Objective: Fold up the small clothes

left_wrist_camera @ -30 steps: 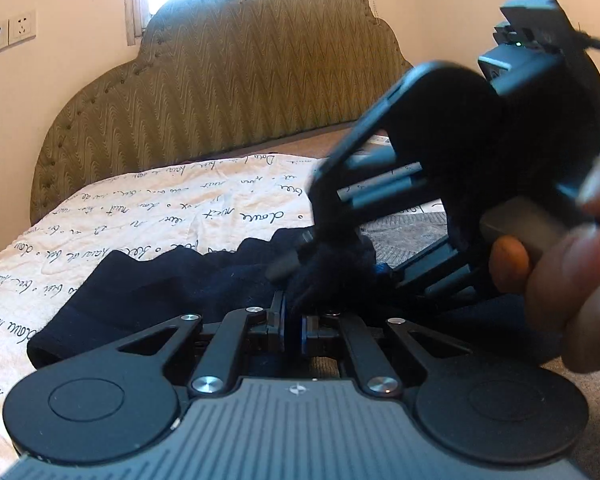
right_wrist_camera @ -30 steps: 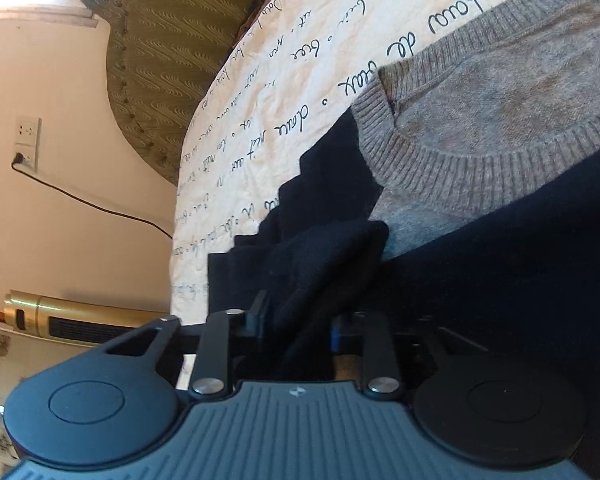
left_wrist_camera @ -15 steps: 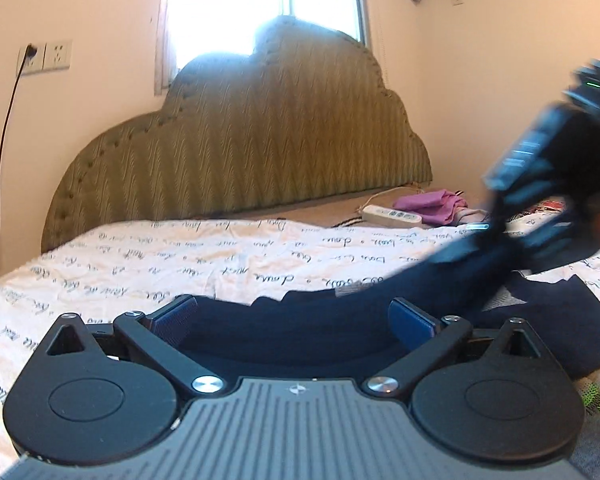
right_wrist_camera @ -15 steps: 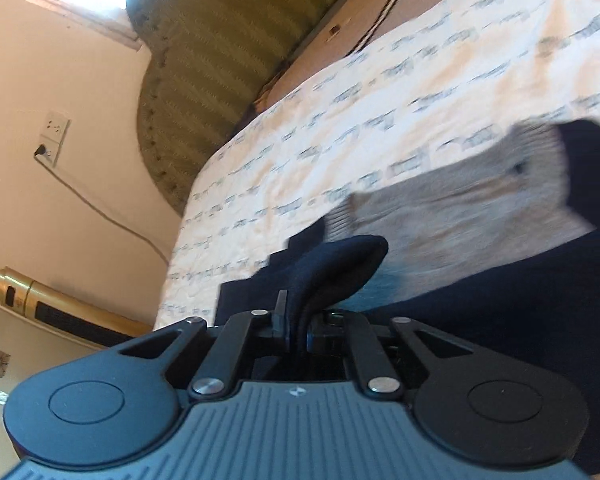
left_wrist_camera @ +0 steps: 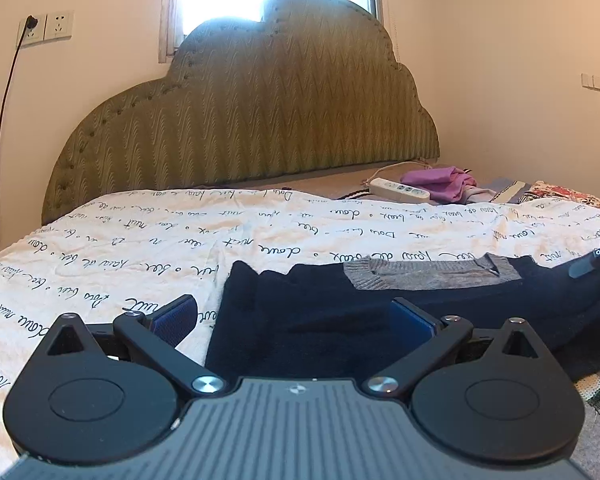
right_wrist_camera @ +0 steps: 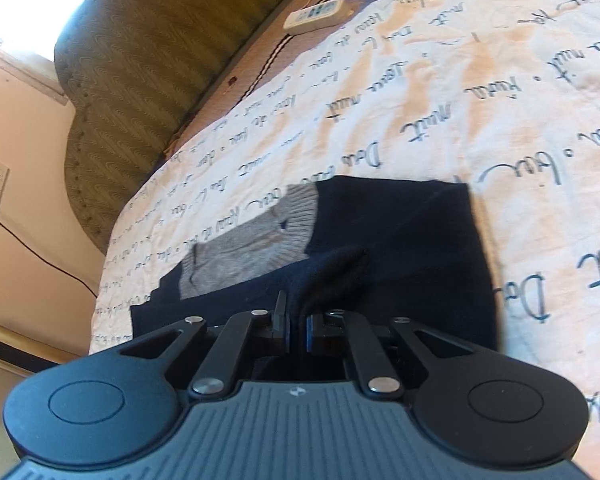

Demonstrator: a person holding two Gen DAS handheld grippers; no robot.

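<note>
Your left gripper (left_wrist_camera: pixel 294 320) is spread wide, holding nothing, just above the near edge of the navy sweater (left_wrist_camera: pixel 312 312) lying flat mid-bed. Your right gripper (right_wrist_camera: pixel 298 326) is clamped on a raised fold of it (right_wrist_camera: pixel 400 248). The sweater's near hem is hidden behind both grippers.

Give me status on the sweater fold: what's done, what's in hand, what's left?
Done: the navy sweater lies on the bedsheet with its left side folded to a straight edge, grey collar showing. In hand: the right gripper is shut on a pinch of navy fabric; the left gripper is open and holds nothing. Left: place that held part, then finish the fold.
</note>
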